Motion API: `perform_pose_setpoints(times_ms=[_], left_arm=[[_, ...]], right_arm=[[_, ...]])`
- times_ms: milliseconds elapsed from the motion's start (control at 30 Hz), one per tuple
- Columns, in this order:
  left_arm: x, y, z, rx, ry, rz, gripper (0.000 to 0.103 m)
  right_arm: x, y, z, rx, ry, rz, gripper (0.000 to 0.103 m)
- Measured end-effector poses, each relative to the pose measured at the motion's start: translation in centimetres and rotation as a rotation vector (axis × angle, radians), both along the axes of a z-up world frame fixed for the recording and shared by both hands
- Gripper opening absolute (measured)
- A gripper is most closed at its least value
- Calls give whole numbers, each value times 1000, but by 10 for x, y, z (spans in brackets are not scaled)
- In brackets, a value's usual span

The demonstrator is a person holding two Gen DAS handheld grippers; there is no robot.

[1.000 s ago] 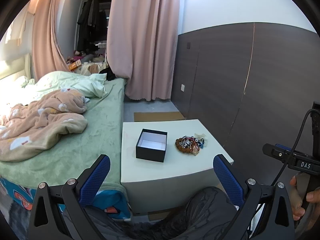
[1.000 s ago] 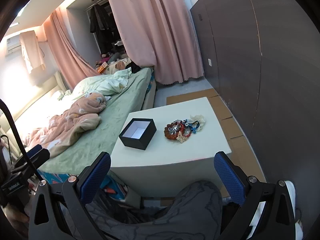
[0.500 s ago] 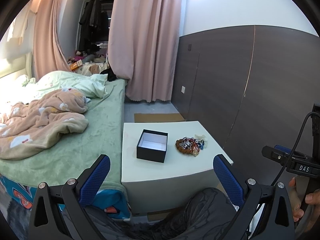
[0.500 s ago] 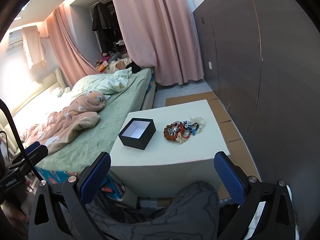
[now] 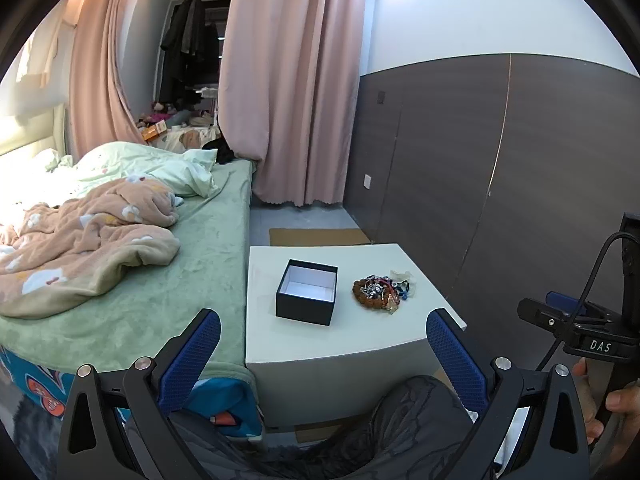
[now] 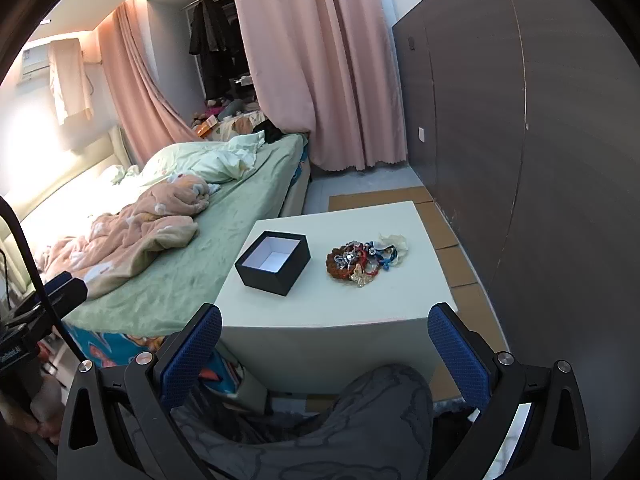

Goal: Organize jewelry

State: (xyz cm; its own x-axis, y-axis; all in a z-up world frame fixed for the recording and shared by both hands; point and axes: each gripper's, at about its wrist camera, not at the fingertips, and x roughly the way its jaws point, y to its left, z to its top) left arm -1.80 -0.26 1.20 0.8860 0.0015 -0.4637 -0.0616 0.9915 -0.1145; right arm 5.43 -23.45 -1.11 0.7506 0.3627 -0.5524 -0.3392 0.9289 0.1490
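Left wrist view: your left gripper and right gripper stay released, now slightly nearer the black box beside the jewelry pile on the table.

So the left gripper hangs wide open in front of the white tabletop. On it, an open black box sits just left of a jewelry pile. Bed alongside; right gripper at the right edge.
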Motion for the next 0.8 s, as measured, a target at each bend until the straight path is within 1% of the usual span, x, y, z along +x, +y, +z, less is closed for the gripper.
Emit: perform_pose_setpoints(times_ms=[800], left_arm=[[-5, 3, -3, -12, -6, -16, 103]], right_arm=[[-5, 3, 0, -8, -4, 2, 103]])
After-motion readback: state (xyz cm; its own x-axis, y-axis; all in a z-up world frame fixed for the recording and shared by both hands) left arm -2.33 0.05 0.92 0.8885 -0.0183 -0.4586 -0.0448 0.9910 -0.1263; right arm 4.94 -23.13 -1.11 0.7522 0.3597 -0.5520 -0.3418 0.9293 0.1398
